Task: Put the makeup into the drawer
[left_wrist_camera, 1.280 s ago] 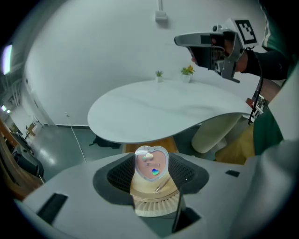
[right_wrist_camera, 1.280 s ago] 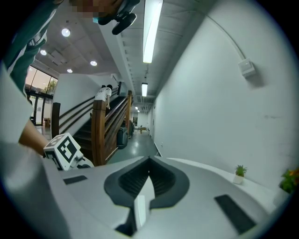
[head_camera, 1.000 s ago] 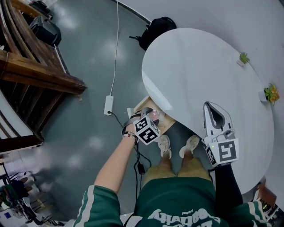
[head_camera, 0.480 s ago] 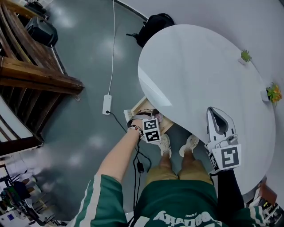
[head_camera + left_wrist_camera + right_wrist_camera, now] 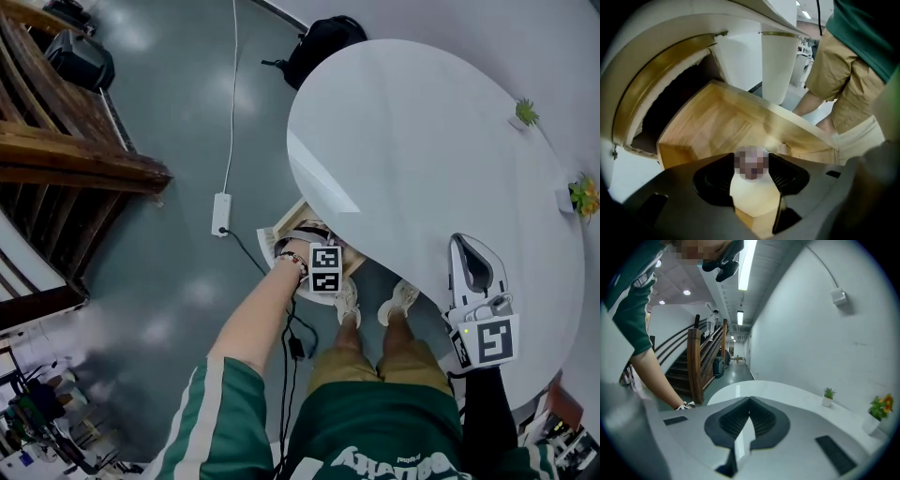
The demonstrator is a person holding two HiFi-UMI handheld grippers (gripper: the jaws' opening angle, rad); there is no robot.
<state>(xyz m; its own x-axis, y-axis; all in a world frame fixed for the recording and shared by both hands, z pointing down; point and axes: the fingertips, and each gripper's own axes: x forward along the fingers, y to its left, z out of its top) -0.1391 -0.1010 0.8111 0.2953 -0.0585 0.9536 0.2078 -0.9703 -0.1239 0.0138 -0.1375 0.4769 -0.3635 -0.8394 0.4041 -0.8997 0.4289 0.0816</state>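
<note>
An open wooden drawer (image 5: 289, 223) sticks out from under the white oval table (image 5: 422, 141), and its bare floor (image 5: 717, 119) fills the left gripper view. My left gripper (image 5: 317, 246) points steeply down over the drawer, its marker cube on top. A small pale makeup item (image 5: 751, 174) sits between its pads, and the left gripper (image 5: 751, 161) is shut on it just above the drawer's floor. My right gripper (image 5: 469, 248) hovers low over the table's near edge. The right gripper (image 5: 750, 400) has its tips together and nothing between them.
A black backpack (image 5: 328, 42) lies on the floor beyond the table. A white power strip (image 5: 221, 214) and its cable lie left of the drawer. Wooden stairs (image 5: 75, 159) stand at far left. Two small potted plants (image 5: 526, 112) (image 5: 586, 195) sit at the table's far edge. The person's feet (image 5: 349, 302) stand beside the drawer.
My left gripper has sunk toward the drawer and rolled, so its cube looks smaller and squarer. The right gripper has drifted slightly right and nearer in the picture.
</note>
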